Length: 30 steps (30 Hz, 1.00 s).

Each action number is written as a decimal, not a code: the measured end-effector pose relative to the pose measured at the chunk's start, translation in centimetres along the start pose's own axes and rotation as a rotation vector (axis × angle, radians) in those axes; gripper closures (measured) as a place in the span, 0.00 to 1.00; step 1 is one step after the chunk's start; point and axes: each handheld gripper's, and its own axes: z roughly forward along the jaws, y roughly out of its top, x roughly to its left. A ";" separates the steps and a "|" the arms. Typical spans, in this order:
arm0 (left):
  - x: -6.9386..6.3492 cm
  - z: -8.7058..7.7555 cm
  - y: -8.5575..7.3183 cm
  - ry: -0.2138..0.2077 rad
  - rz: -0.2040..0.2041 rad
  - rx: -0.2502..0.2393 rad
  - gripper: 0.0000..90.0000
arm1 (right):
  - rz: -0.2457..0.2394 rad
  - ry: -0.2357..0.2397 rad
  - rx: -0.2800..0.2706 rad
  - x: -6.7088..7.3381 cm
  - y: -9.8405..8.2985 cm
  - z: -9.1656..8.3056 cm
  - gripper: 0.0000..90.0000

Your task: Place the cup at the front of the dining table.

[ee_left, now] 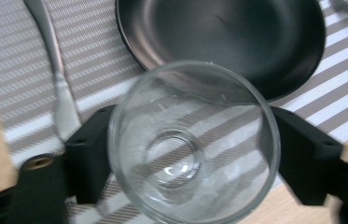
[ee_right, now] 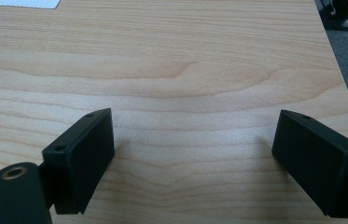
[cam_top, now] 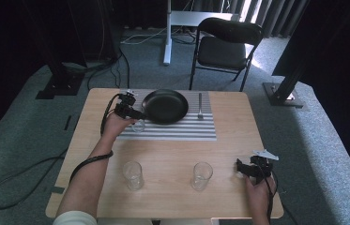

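Currently, a clear glass (ee_left: 194,145) is being straddled by the left gripper (ee_left: 190,154) on the striped placemat (ee_left: 17,70), just beside the black pan (ee_left: 227,42); whether the jaws are pressing on its wall cannot be told. Meanwhile, the right gripper (ee_right: 192,158) is being kept with jaws wide over bare table (ee_right: 185,60).

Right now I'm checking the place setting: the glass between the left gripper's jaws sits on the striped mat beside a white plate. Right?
Not quite. The plate is black, not white, as the left gripper view shows. The rest holds: the glass stands between the left gripper's jaws on the striped mat, beside that plate.
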 end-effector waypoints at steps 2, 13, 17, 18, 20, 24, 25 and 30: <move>-0.7 0.4 -0.5 0.091 0.098 0.033 0.20 | 0.000 0.000 0.000 0.0 0.0 0.0 0.14; -1.0 -0.1 -1.9 0.082 0.046 -0.007 0.20 | 0.000 0.000 0.000 0.0 0.0 0.0 0.14; -1.1 -0.5 -2.3 0.080 0.040 -0.017 0.20 | 0.000 -0.001 0.000 0.0 0.0 0.0 0.14; -1.2 -0.6 -2.4 0.073 0.031 -0.021 0.20 | 0.000 0.000 0.000 0.0 0.0 0.0 0.14; -1.2 -0.7 -2.7 0.066 0.029 -0.023 0.20 | 0.000 0.000 0.000 0.0 0.0 0.0 0.14; -1.3 -1.0 -3.3 0.057 0.026 -0.025 0.20 | 0.000 -0.001 0.000 0.0 0.0 0.0 0.14; -1.3 -1.1 -3.5 0.054 0.029 -0.028 0.20 | 0.000 0.000 0.000 0.0 0.0 0.0 0.14; -1.3 -1.7 -4.4 0.048 0.021 -0.044 0.20 | 0.000 0.000 0.000 0.0 0.0 0.0 0.14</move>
